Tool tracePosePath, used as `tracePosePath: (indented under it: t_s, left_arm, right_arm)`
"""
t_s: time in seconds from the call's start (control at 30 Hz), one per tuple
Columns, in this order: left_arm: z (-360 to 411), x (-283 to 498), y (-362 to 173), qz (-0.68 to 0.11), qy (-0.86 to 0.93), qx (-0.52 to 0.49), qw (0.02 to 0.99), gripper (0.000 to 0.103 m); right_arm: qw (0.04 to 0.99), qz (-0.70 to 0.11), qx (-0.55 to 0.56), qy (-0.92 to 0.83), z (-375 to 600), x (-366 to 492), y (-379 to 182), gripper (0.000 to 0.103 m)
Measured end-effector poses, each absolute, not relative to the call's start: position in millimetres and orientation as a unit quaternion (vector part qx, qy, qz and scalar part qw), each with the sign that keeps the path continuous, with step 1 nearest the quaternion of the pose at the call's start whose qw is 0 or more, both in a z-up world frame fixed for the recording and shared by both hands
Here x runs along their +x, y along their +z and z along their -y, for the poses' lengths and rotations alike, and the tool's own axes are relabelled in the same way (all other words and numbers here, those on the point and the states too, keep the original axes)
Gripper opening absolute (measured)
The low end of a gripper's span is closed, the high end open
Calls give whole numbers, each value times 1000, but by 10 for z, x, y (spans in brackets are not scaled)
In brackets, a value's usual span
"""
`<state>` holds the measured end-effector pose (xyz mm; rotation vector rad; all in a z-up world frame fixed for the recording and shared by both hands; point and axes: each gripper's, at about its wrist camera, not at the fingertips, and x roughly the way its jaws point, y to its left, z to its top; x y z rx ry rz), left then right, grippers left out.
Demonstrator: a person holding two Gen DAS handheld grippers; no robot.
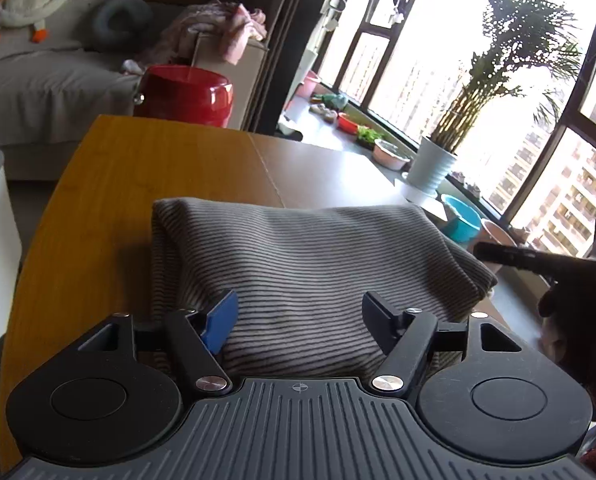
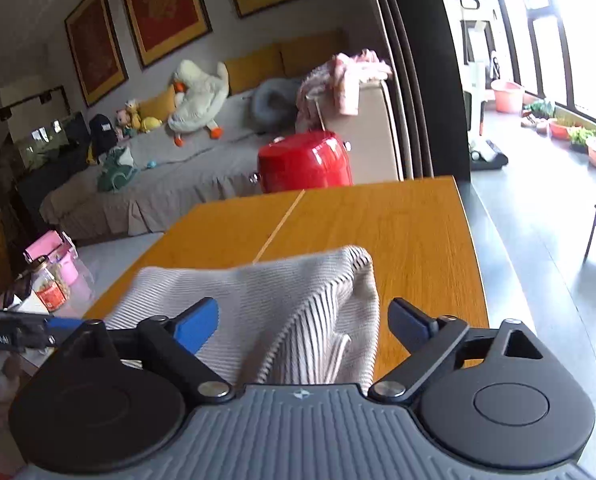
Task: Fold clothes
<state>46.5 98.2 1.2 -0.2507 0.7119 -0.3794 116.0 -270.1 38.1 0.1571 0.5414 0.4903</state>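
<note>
Both grippers (image 1: pixel 298 312) (image 2: pixel 304 320) gape, empty — striped garment's (image 1: pixel 306 264) near edge hidden beneath them

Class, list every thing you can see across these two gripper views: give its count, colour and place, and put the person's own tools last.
Garment: one, grey with dark stripes, folded on the table.
Table: one, orange-brown wood, under the garment.
Stool: one, red, glossy, beyond the table's far edge.
Sofa: one, grey cover, against the wall.
Plush goose: one, white with orange feet, on the sofa.
Neck pillow: one, grey, on the sofa.
Pink clothes: one pile, on the sofa's end.
Framed pictures: three, red in gold frames, on the wall.
Potted plant: one, green in a white pot, by the window.
Left gripper: one, black, blue pads, open over the garment.
Right gripper: one, black, blue pads, open.
</note>
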Motion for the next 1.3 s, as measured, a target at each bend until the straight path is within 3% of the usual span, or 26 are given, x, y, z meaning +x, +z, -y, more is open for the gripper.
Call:
tracePosePath:
  t_s: [0.1, 0.27, 0.37, 0.7, 0.97, 1.03, 1.3]
  left_arm:
    - [-901, 467, -104, -372, -207, -138, 894, 78]
    - [-876, 518, -266, -394, -230, -156, 876, 91]
    - [-919, 609, -369, -394, -243, -173, 869, 92]
    - [-1040, 1517, -448, -359, -227, -192, 885, 94]
    - [-886, 2106, -448, -340, -203, -143, 907, 97]
    - [-891, 2190, -456, -336, -207, -140, 908, 102]
    - [-1173, 2242, -324, -331, -189, -175, 908, 102]
  right_arm:
    - [919, -263, 60, 288, 2498, 1287, 448, 97]
    - [887, -344, -28, 305, 2089, 1619, 50, 98]
    - [891, -343, -42, 294, 2063, 1626, -133, 102]
    - [904, -337, -9, 262, 2115, 1536, -171, 103]
    - [888, -356, -4, 290, 1726, 1328, -124, 103]
    - [879, -359, 14, 313, 1632, 1269, -119, 103]
    - [869, -350, 27, 349, 1209, 1241, -144, 103]
